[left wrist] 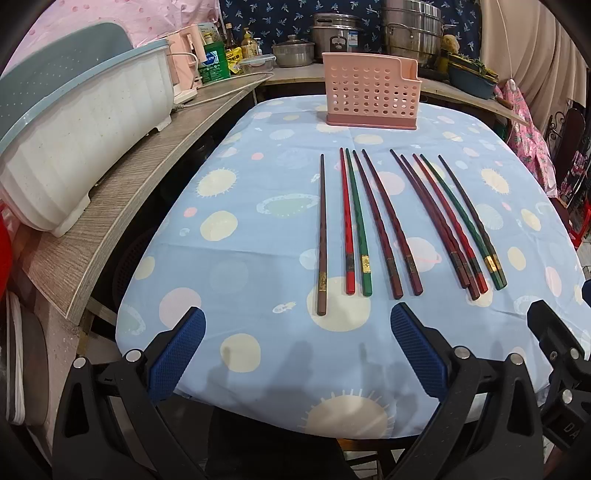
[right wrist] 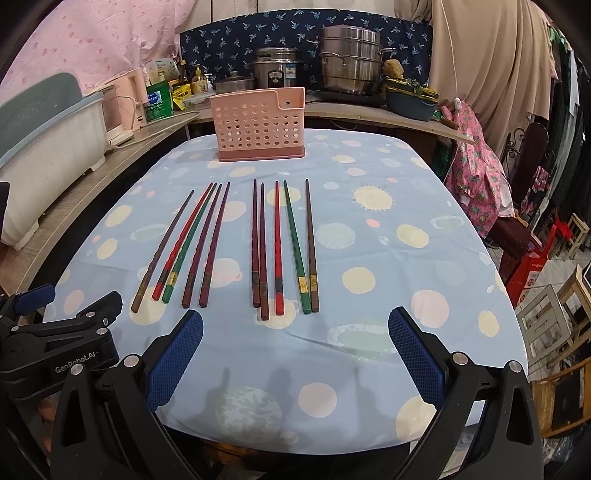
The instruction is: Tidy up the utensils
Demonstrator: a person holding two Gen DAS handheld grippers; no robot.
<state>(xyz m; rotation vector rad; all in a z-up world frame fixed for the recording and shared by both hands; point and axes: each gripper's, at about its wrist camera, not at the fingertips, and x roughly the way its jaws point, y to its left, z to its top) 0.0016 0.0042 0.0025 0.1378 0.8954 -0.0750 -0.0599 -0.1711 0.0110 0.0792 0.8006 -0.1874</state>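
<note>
Several chopsticks lie side by side on the blue spotted tablecloth, in brown, red, green and dark red. They form a left group and a right group. A pink perforated utensil holder stands upright at the far end of the table. My left gripper hovers open near the front edge, short of the left group. My right gripper is open too, just short of the right group. Neither holds anything.
A white and blue dish rack sits on a wooden shelf along the left. Pots, bottles and a blue basin crowd the back counter. Chairs and clothes stand to the right.
</note>
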